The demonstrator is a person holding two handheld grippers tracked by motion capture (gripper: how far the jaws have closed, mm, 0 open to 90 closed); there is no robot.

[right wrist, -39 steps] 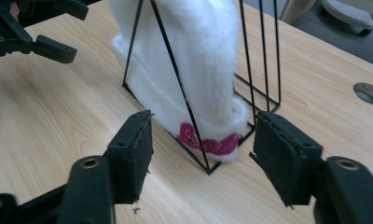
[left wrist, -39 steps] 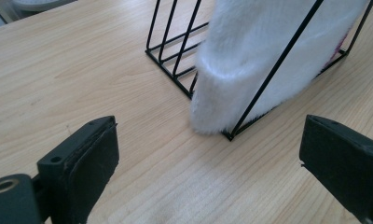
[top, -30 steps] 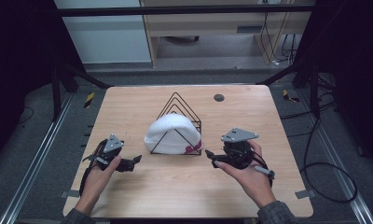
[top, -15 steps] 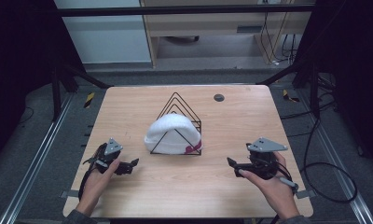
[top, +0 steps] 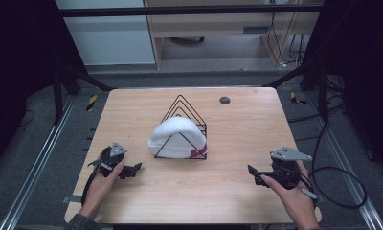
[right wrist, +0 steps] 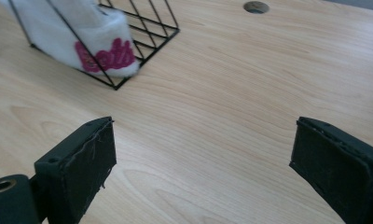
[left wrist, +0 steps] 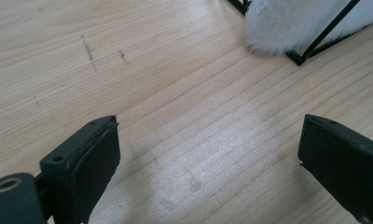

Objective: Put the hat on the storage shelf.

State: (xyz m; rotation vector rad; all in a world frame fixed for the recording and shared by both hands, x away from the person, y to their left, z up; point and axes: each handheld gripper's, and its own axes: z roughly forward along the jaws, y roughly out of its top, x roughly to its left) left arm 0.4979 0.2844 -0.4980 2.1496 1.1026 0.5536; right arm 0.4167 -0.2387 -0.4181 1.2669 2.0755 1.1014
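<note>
Since a second ago, the right gripper (top: 254, 174) has drawn back from beside the rack to the table's near right corner, while the left gripper (top: 133, 168) has slid only a little nearer the front edge.

At the left of the high view, a hand (top: 99, 184) holds the left gripper low over the wooden table (top: 247, 124), its tips aimed toward the middle. Its own view shows both black jaws spread wide with bare wood grain between them and nothing held; a fuzzy white edge and a black wire corner sit at the top right of that view.

At the table's centre stands a black wire rack (top: 182, 125) of triangular frames. A white fluffy hat (top: 175, 136) with pink lettering (right wrist: 103, 55) on its brim rests inside it, bulging through the front triangle.

Beyond the rack, a small dark round hole (top: 224, 100) marks the tabletop.

At the right, the other hand (top: 295, 196) holds the right gripper well apart from the rack. Its jaws also stand wide apart and empty, and a black cable (top: 345, 187) loops off past the table edge.
</note>
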